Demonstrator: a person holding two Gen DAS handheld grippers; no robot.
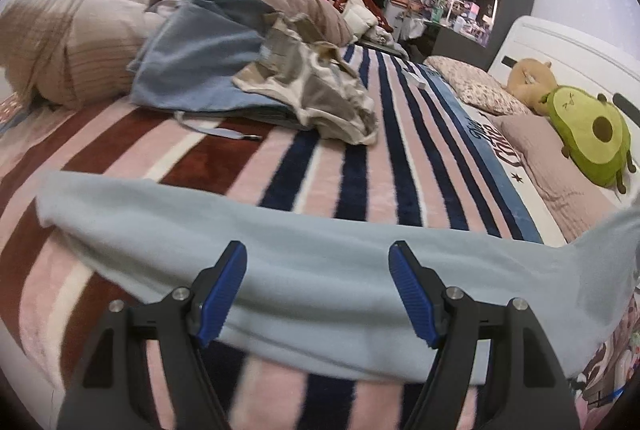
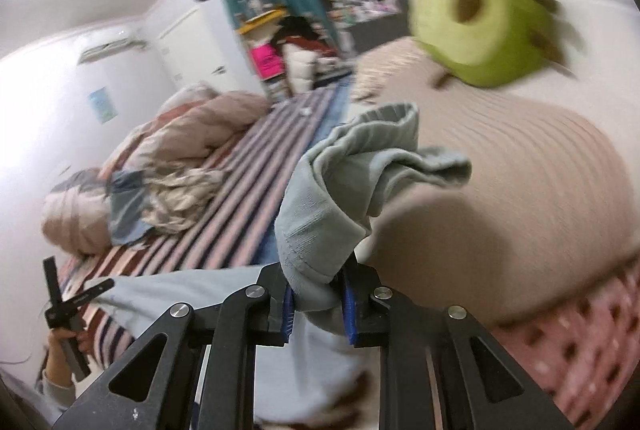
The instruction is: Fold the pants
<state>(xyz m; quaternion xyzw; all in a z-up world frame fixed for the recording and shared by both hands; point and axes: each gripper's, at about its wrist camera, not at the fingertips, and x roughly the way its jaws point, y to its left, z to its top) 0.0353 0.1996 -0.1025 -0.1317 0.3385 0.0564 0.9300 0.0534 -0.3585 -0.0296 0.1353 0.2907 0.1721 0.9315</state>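
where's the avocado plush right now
In the left wrist view the avocado plush lies at the far right, at the head of the bed on a pink pillow, beside a tan plush by the white headboard.

Bed [image 1: 360, 166] under a striped blanket: pink, navy, maroon, white. Pale blue pants [image 1: 304, 270] stretch across the near edge. Farther back: heap of clothes [image 1: 304, 90], bundled duvet [image 1: 68, 42]. At the headboard end: pillows [image 1: 480, 86], avocado plush [image 1: 588, 134], tan plush [image 1: 528, 78].
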